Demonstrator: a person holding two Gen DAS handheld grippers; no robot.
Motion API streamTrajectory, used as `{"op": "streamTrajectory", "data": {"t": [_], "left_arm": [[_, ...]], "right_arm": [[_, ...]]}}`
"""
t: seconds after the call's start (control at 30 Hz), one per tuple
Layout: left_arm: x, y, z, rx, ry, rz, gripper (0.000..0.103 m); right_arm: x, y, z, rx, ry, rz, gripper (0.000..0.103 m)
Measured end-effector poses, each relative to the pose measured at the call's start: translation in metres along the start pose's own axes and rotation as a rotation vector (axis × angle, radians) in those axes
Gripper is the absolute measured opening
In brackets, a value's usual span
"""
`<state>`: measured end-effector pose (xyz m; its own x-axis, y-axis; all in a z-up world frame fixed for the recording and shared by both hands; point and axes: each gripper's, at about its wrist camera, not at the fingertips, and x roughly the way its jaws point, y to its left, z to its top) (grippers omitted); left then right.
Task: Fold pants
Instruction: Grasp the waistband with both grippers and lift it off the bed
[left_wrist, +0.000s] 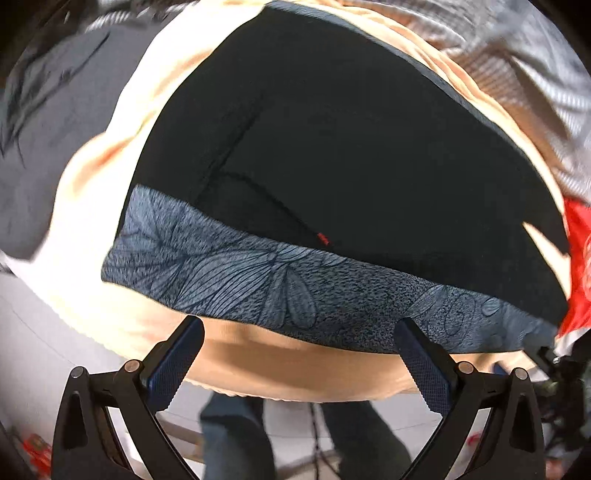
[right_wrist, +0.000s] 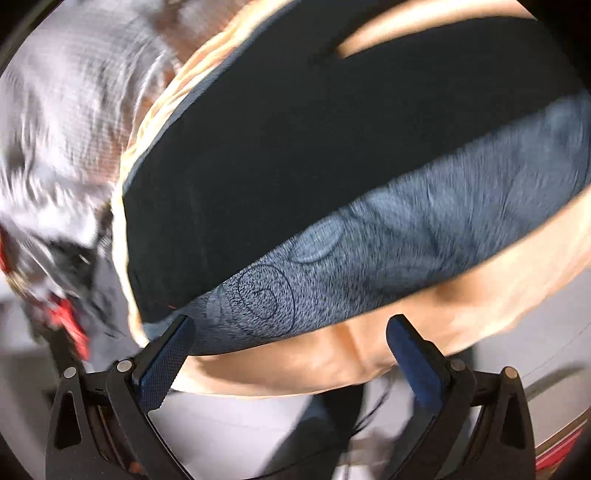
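Note:
Black pants (left_wrist: 332, 140) lie flat on a peach-coloured cloth (left_wrist: 88, 206), with a blue-grey patterned waistband (left_wrist: 280, 288) along the near edge. My left gripper (left_wrist: 299, 347) hovers open just in front of that band, nothing between its blue-padded fingers (left_wrist: 173, 365). In the right wrist view the same pants (right_wrist: 295, 147) and waistband (right_wrist: 424, 240) run slantwise. My right gripper (right_wrist: 290, 343) is open at the band's left end, its left pad (right_wrist: 168, 360) close to the fabric edge. A split between the legs shows at the top (right_wrist: 406, 33).
The peach cloth hangs over the near table edge (left_wrist: 295, 376). A person's legs (left_wrist: 240, 435) in dark trousers stand below. Grey striped fabric (left_wrist: 517, 74) and a red item (left_wrist: 580, 258) lie to the right; a grey cloth (left_wrist: 55, 129) lies left. The right wrist view is motion-blurred.

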<state>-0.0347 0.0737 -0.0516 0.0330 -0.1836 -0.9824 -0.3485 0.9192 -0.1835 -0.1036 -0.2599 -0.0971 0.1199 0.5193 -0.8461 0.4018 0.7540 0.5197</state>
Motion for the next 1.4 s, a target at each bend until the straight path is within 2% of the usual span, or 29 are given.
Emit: {"op": "streamTrajectory", "data": {"t": [0.13, 0.2, 0.27, 0.33, 0.47, 0.53, 0.57, 0.6, 0.63, 0.67, 0.77, 0.93, 1.2, 1.23, 1.27, 1.3, 1.37, 1.4], "left_arm": [[0.005, 0.014, -0.001, -0.055, 0.000, -0.032, 0.103], [0.009, 0.017, -0.002, -0.064, 0.009, -0.027, 0.103], [0.014, 0.017, -0.003, -0.056, 0.022, -0.026, 0.103], [0.019, 0.012, 0.000, -0.055, 0.035, -0.035, 0.103], [0.025, 0.011, -0.007, -0.108, 0.045, -0.112, 0.103], [0.025, 0.011, -0.009, -0.141, 0.044, -0.142, 0.103], [0.025, 0.012, -0.012, -0.162, 0.038, -0.148, 0.103], [0.024, 0.015, -0.013, -0.176, 0.029, -0.145, 0.103], [0.024, 0.015, -0.015, -0.196, 0.019, -0.137, 0.103], [0.024, 0.017, -0.018, -0.222, 0.011, -0.138, 0.103], [0.025, 0.026, -0.023, -0.328, -0.011, -0.192, 0.103], [0.020, 0.037, -0.032, -0.498, -0.114, -0.276, 0.103], [0.032, 0.065, -0.020, -0.590, -0.159, -0.298, 0.103], [0.033, 0.067, -0.017, -0.600, -0.161, -0.303, 0.094], [0.033, 0.068, -0.013, -0.608, -0.157, -0.304, 0.076], [0.032, 0.069, -0.013, -0.600, -0.146, -0.305, 0.066], [0.026, 0.064, -0.005, -0.549, -0.145, -0.322, 0.029], [0.021, 0.061, -0.001, -0.513, -0.140, -0.304, 0.028]], "right_arm": [[0.021, -0.025, -0.008, 0.108, 0.035, 0.147, 0.098], [0.034, -0.034, -0.013, 0.144, 0.055, 0.186, 0.082], [0.046, -0.042, -0.015, 0.171, 0.068, 0.220, 0.074], [0.055, -0.049, -0.014, 0.180, 0.070, 0.249, 0.072], [0.067, -0.060, -0.008, 0.224, 0.069, 0.369, 0.069], [0.073, -0.065, -0.004, 0.254, 0.076, 0.419, 0.062], [0.073, -0.067, -0.003, 0.263, 0.083, 0.431, 0.047], [0.074, -0.069, -0.001, 0.271, 0.093, 0.453, 0.022], [0.074, -0.071, 0.000, 0.276, 0.110, 0.473, 0.011], [0.073, -0.071, 0.002, 0.272, 0.124, 0.483, 0.008], [0.066, -0.059, 0.009, 0.196, 0.169, 0.499, 0.008], [0.056, -0.035, 0.025, 0.061, 0.240, 0.499, 0.008], [0.048, -0.020, 0.035, -0.001, 0.287, 0.486, 0.008], [0.048, -0.017, 0.036, -0.001, 0.287, 0.481, 0.008], [0.047, -0.018, 0.036, -0.001, 0.287, 0.476, 0.008], [0.046, -0.017, 0.036, -0.002, 0.287, 0.467, 0.008], [0.043, -0.019, 0.036, -0.010, 0.286, 0.443, 0.008], [0.041, -0.017, 0.036, -0.017, 0.279, 0.432, 0.008]]}}
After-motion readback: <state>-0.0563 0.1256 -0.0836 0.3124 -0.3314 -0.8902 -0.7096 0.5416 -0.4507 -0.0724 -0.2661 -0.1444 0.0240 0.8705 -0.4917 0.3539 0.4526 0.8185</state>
